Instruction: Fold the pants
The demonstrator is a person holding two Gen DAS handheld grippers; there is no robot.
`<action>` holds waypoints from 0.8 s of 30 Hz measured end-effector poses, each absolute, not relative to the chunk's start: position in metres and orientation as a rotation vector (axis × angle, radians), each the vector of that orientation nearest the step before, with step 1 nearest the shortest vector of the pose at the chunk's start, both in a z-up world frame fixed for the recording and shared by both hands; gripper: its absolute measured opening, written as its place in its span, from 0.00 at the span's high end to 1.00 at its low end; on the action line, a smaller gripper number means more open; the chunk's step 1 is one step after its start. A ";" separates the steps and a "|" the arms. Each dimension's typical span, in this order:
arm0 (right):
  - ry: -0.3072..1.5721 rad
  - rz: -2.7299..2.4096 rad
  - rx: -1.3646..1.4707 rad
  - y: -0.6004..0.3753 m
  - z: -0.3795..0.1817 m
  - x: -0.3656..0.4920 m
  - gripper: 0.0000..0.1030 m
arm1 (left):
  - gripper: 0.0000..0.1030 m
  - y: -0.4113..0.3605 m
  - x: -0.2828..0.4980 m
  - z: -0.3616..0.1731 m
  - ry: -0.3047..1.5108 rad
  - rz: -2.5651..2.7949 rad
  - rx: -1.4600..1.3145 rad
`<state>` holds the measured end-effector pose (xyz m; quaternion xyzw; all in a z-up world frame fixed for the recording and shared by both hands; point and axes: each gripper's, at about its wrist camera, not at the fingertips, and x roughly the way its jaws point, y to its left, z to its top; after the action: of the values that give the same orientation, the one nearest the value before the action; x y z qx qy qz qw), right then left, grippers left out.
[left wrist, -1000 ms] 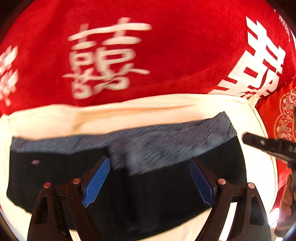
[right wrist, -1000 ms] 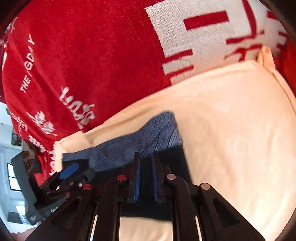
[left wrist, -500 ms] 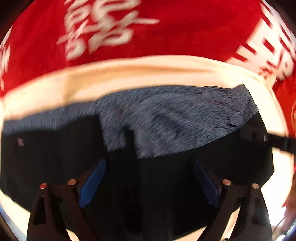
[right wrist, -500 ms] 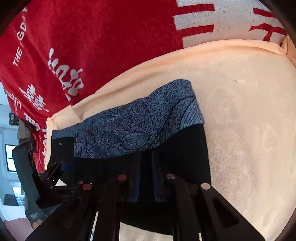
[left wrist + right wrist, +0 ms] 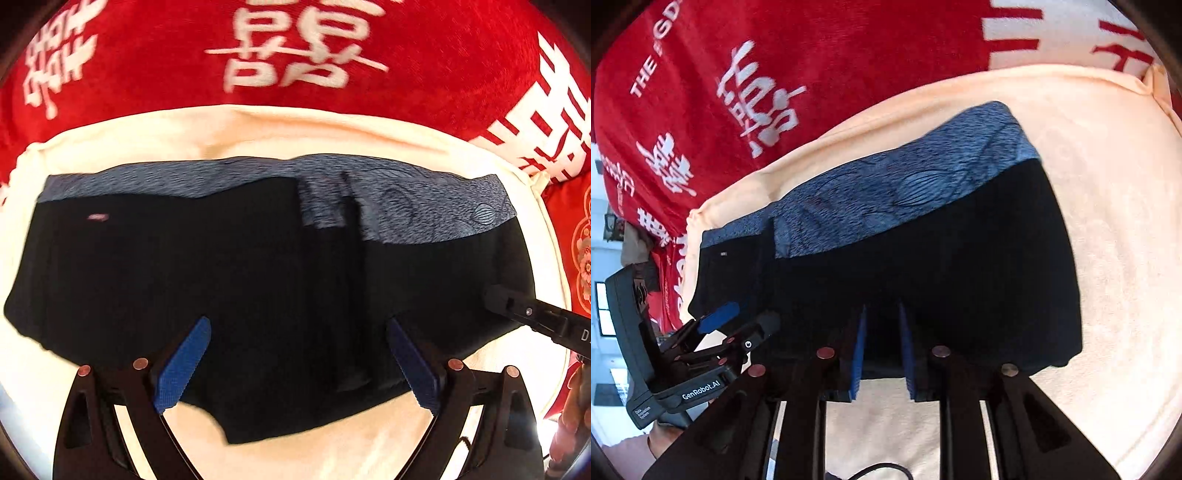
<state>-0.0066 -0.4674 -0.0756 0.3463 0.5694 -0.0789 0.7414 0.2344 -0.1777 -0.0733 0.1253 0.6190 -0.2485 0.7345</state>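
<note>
Pants [image 5: 229, 280] folded flat on cream cloth [image 5: 258, 129] — left gripper [image 5: 295, 354] spread wide, empty; right gripper [image 5: 882, 343] just parting, releasing fabric.

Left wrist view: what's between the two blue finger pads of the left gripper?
Only the folded black pants with the blue patterned waistband. The left gripper is wide open above them, pads gripping nothing. The left wrist view shows it.

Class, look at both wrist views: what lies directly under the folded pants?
The pants lie on a cream cloth, itself over a red blanket. The pants hide the cloth beneath them.
</note>
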 end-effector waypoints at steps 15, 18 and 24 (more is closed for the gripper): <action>1.412 -0.208 0.275 -0.360 -0.095 0.094 0.70 | 0.06 -0.099 0.242 -0.081 1.394 -0.411 0.237; 1.390 -0.180 0.312 -0.360 -0.085 0.090 0.83 | 0.06 -0.092 0.243 -0.080 1.397 -0.417 0.209; 1.387 -0.064 0.496 -0.360 -0.092 0.100 0.95 | 0.06 -0.083 0.243 -0.084 1.406 -0.415 0.189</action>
<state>0.1004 -0.3603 -0.0925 0.2261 0.6324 -0.0293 0.7404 0.2432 -0.0832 -0.0840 0.0863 0.6406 -0.1890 0.7392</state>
